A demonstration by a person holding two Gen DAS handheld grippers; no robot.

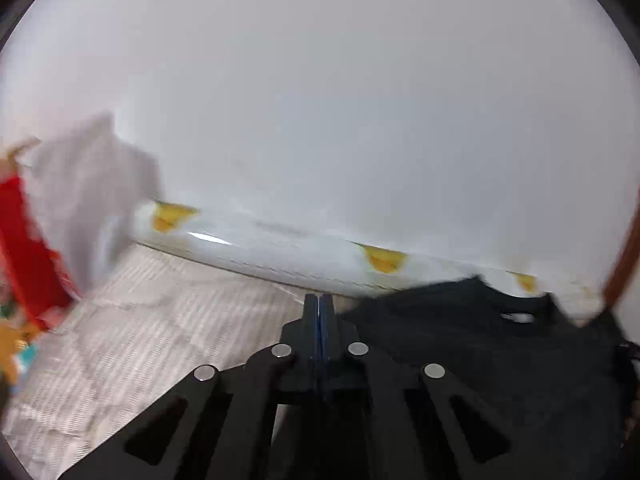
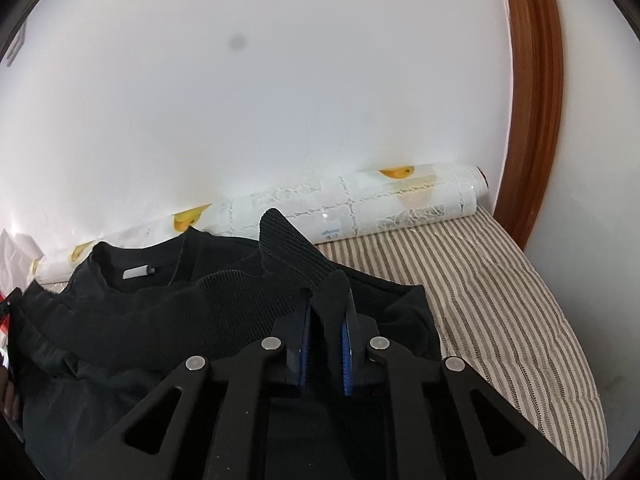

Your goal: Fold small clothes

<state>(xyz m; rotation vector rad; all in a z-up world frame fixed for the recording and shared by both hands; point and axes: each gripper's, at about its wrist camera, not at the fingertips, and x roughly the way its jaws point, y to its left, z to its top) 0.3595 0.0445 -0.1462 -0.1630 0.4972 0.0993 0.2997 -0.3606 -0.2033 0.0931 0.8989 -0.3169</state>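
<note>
A black sweater (image 2: 168, 312) with a ribbed hem and a grey neck label lies on a striped bed cover (image 2: 500, 300). My right gripper (image 2: 326, 308) is shut on a fold of its ribbed hem and holds it raised over the body of the sweater. In the left wrist view the sweater (image 1: 500, 360) lies to the right. My left gripper (image 1: 319, 304) is shut and empty, above the striped cover just left of the sweater. That view is blurred.
A white roll printed with yellow fruit (image 2: 360, 208) lies along the white wall at the back; it also shows in the left wrist view (image 1: 280, 248). A brown wooden frame (image 2: 536, 80) stands at right. White cloth (image 1: 88, 184) and a red thing (image 1: 24, 248) are at left.
</note>
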